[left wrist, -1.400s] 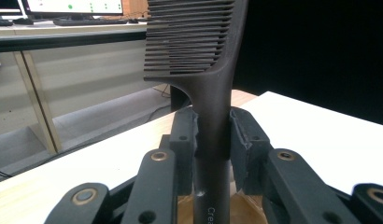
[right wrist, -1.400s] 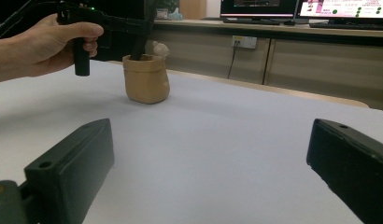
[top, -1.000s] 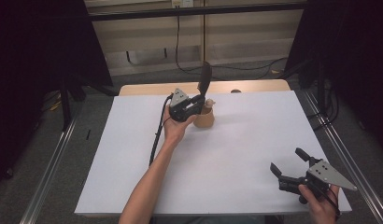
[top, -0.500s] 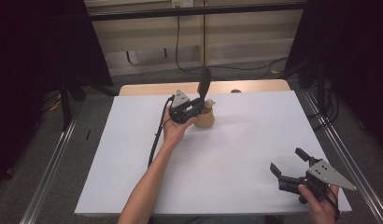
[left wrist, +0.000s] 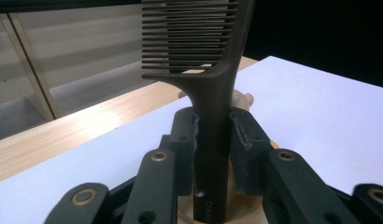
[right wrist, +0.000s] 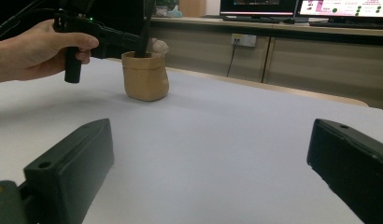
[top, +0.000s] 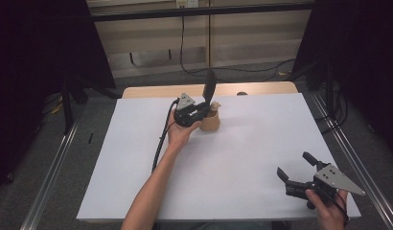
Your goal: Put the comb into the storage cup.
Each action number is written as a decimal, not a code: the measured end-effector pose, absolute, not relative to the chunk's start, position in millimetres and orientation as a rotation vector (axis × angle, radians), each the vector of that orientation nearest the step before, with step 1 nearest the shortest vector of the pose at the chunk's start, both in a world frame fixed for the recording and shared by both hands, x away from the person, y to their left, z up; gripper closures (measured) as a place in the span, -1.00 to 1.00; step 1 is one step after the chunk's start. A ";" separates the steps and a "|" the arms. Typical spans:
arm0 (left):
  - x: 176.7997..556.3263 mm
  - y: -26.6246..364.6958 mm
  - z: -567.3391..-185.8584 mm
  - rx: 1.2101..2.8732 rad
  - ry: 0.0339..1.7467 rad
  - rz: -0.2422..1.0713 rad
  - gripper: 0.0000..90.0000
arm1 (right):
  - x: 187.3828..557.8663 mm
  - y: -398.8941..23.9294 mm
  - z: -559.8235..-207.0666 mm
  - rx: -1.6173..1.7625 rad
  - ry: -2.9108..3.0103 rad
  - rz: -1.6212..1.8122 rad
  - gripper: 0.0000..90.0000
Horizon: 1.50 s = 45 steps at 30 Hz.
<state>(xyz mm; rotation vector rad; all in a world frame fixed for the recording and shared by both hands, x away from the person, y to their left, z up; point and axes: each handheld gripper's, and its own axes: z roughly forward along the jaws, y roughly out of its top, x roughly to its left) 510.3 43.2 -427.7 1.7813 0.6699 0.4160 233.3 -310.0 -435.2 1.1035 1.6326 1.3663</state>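
Gripping the dark comb [left wrist: 213, 116] by its handle, your left gripper [top: 200, 111] had both jaws pressed on it, teeth upright, the handle's lower end inside the tan pot [top: 210, 121] on the white worktop [top: 242, 158]. Your right gripper [top: 296, 168], well apart, stood wide open, holding nothing.

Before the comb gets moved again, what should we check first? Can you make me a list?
1. Left tongs shut on the comb handle: ok, both pads press it.
2. Comb upright, teeth at the top: ok.
3. Comb's lower end over the tan cup: ok; whether it touches the bottom, cannot tell.
4. Cup standing upright on the white table: ok.
5. Right tongs open and far from the cup: ok.
6. Room in the cup beside the small pale thing: cannot tell.
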 end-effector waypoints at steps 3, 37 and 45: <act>510.7 43.4 -428.3 1.796 0.672 0.419 0.61 | 233.0 -310.2 -435.2 1.104 1.631 1.365 -1.00; 502.5 46.5 -423.1 1.783 0.698 0.448 -0.11 | 232.9 -309.8 -435.2 1.099 1.637 1.367 -1.00; 500.9 48.9 -418.8 1.801 0.698 0.484 -0.48 | 233.4 -309.9 -435.4 1.100 1.637 1.366 -1.00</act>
